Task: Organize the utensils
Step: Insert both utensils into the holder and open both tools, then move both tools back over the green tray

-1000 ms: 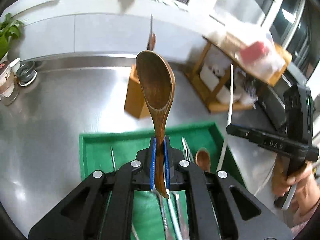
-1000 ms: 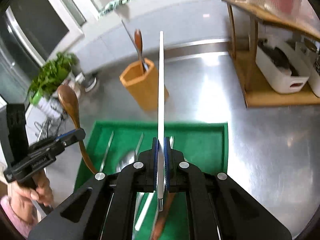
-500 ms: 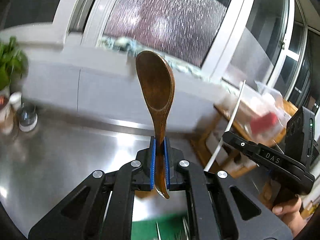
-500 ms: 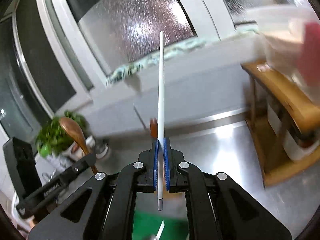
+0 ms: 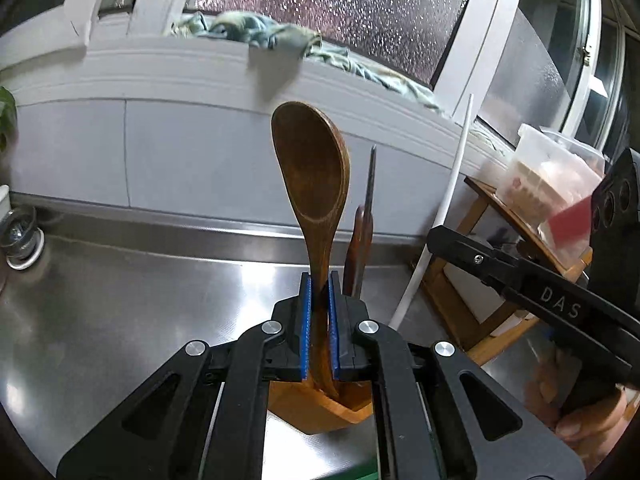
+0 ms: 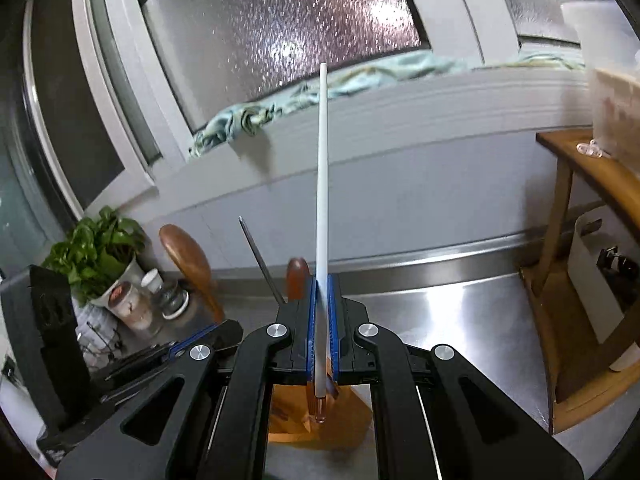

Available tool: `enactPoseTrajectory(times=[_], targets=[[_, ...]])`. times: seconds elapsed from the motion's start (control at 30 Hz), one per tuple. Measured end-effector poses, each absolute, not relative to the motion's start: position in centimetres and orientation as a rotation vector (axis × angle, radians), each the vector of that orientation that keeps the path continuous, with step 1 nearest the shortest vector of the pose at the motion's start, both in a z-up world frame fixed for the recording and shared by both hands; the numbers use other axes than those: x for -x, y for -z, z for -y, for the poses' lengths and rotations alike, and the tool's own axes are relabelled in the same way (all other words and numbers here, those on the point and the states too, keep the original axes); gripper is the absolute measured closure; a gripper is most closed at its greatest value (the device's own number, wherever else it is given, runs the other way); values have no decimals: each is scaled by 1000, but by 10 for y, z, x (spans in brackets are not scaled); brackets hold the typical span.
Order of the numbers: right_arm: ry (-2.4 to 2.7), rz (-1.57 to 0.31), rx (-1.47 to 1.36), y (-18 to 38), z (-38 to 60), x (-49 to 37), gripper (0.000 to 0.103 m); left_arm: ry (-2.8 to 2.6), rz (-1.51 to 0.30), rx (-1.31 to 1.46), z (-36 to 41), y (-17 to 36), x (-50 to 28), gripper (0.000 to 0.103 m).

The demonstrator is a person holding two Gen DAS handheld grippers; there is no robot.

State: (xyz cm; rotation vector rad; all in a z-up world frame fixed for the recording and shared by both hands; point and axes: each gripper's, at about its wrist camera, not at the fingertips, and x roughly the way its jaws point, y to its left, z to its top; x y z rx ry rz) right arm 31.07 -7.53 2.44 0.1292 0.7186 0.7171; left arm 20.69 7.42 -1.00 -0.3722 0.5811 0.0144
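My left gripper (image 5: 319,320) is shut on a dark wooden spoon (image 5: 314,184), bowl up, with its handle tip hanging just over the wooden utensil holder (image 5: 316,408). My right gripper (image 6: 322,320) is shut on a long white chopstick (image 6: 321,184), held upright with its lower end over the same holder (image 6: 320,420). A metal utensil (image 5: 370,200) and a brown handle (image 5: 358,248) stand in the holder. The right gripper (image 5: 520,276) shows at the right of the left wrist view, and the left gripper (image 6: 132,364) shows at the lower left of the right wrist view.
The steel counter (image 5: 120,300) runs to a grey back wall. A wooden rack (image 6: 576,248) with a white bin stands at the right. A potted plant (image 6: 100,252) and small jars stand at the left. A cloth (image 5: 256,36) lies on the window sill.
Both grippers have moved from above the green tray to over the wooden holder, carrying the spoon and the chopstick. The tray has dropped out of view.
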Motion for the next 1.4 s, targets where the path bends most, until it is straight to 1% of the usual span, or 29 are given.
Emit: enactPoseTrajectory(times=[0.43,0.57,0.63,0.67,0.7,0.73,0.77,0.93,1.0,1.03,1.07,1.1,1.13,1.17,1.2,1.23,1.27,1.33,1.37,1.4], targets=[[-785,-832,-114,12,75,-313,96,72,-638,385,-75,41,-213,96],[-793,-875,-105,21,74,-310,96,83,-641,400,-75,42,-211,96],[-799,-897,-98,24,73,-309,94,89,-647,403,-75,41,-210,93],[-802,-905,-97,25,73,-309,94,90,-649,402,-75,40,-209,88],[-800,-913,-94,25,72,-308,94,88,-650,401,-75,38,-208,80],[-798,-918,-96,25,73,-307,94,81,-650,400,-75,37,-206,77],[-796,-922,-103,24,75,-306,94,73,-648,398,-76,35,-203,75],[-793,-928,-101,11,89,-295,93,54,-642,414,-82,26,-184,75],[-779,-922,-89,4,96,-290,92,44,-638,422,-86,20,-172,67],[-765,-921,-81,1,101,-287,85,41,-635,425,-87,17,-166,66],[-752,-922,-81,-4,107,-283,64,34,-636,425,-87,13,-159,61],[-741,-922,-86,-8,113,-280,50,29,-643,423,-86,10,-155,55],[-731,-911,-92,-13,120,-275,33,27,-655,422,-86,7,-150,51],[-727,-896,-89,-19,127,-269,32,28,-682,424,-84,3,-144,41],[-723,-895,-76,-23,132,-264,31,32,-706,428,-83,0,-140,35],[-718,-907,-56,-27,136,-259,26,36,-733,431,-82,-2,-136,33],[-712,-943,-32,-30,140,-252,15,40,-763,427,-79,-5,-131,33],[-729,-1000,-15,-33,145,-245,6,36,-810,396,-72,-12,-118,30],[-755,-1037,-4,-36,150,-238,6,39,-831,380,-68,-15,-112,26],[-765,-1056,5,-37,151,-233,6,43,-849,370,-65,-17,-109,25]])
